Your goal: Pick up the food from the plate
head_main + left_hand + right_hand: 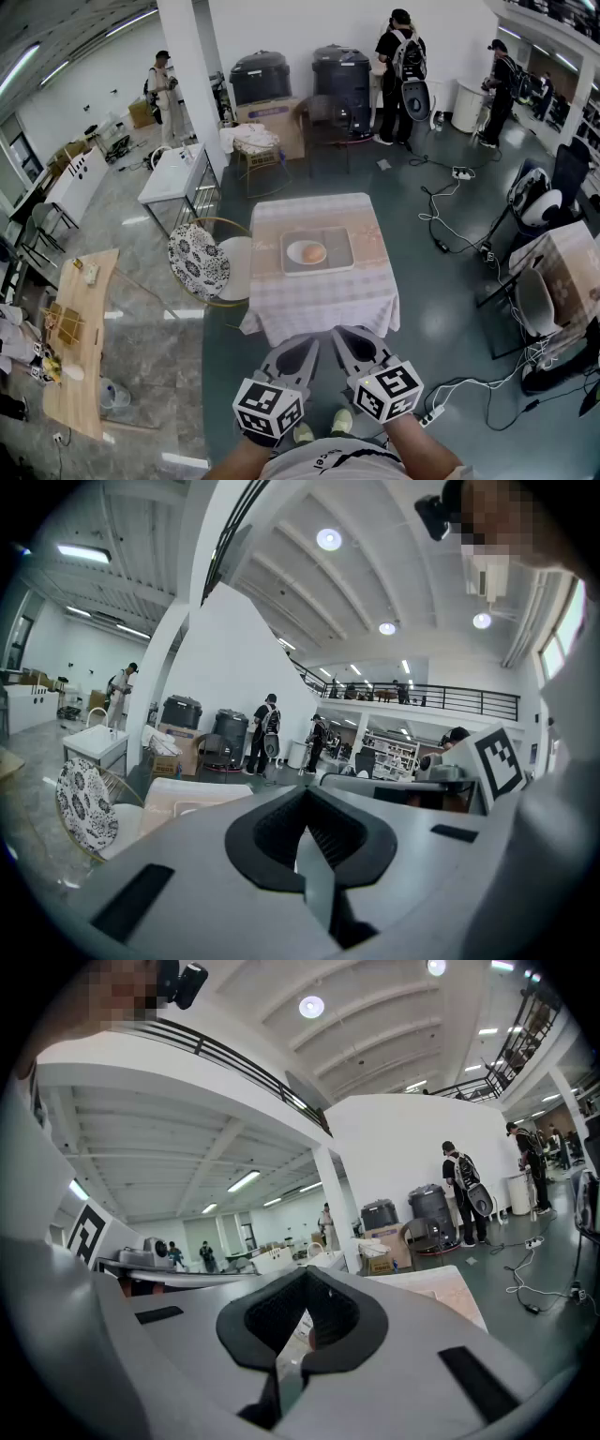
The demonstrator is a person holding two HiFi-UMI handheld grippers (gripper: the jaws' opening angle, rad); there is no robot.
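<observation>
A round orange-brown piece of food [313, 251] lies on a white plate [294, 251]. The plate rests on a grey tray [338, 249] on a small table with a checked cloth [314, 302]. Both grippers are held low in front of the person, short of the table's near edge and well apart from the food. In the head view my left gripper [302, 347] and right gripper [345, 335] point toward the table, side by side. Nothing sits between the closed jaws of the left gripper [307, 799] or the right gripper [307, 1285]. The cloth-covered table [441, 1293] shows beyond the right jaws.
A patterned round chair [198, 262] stands against the table's left side. A wooden table [80, 337] is at the far left, cables [448, 225] and a power strip [432, 413] lie on the floor at right. People [403, 56] stand at the back near black bins.
</observation>
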